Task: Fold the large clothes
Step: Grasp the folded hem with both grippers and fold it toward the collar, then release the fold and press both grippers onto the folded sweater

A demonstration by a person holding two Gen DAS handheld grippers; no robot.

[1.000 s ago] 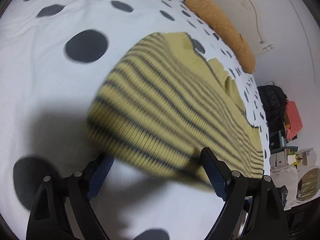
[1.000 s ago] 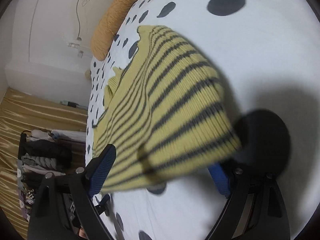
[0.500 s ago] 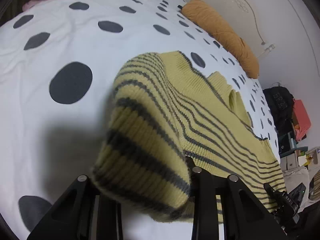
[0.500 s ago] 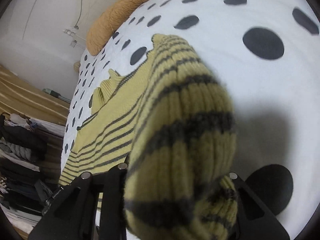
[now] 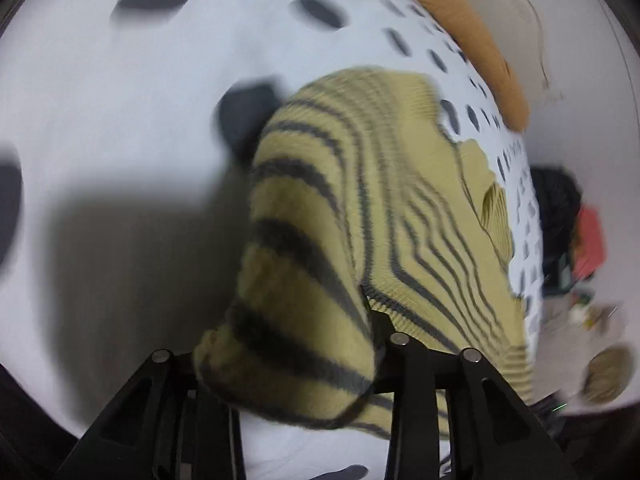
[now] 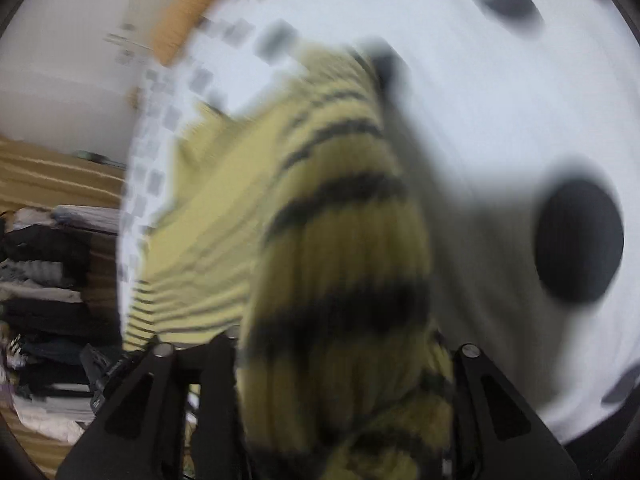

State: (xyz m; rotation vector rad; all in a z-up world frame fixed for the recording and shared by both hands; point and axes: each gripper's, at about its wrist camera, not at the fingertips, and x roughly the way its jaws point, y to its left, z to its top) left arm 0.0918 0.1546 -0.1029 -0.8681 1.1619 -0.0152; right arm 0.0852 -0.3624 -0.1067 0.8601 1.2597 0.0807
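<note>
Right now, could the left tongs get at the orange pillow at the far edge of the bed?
Probably not as things stand: the left tongs are shut on a bunched fold of the striped sweater, and the orange pillow lies well beyond it across the spotted bedspread.

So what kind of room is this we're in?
Most likely a bedroom: a polka-dot bedspread with an orange pillow at its far end, and stacked folded clothes beside the bed.

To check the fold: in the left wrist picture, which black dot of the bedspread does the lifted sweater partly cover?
The big dot directly left of the striped sweater; its right side disappears under the knit, while the other dots lie clear of it.
</note>
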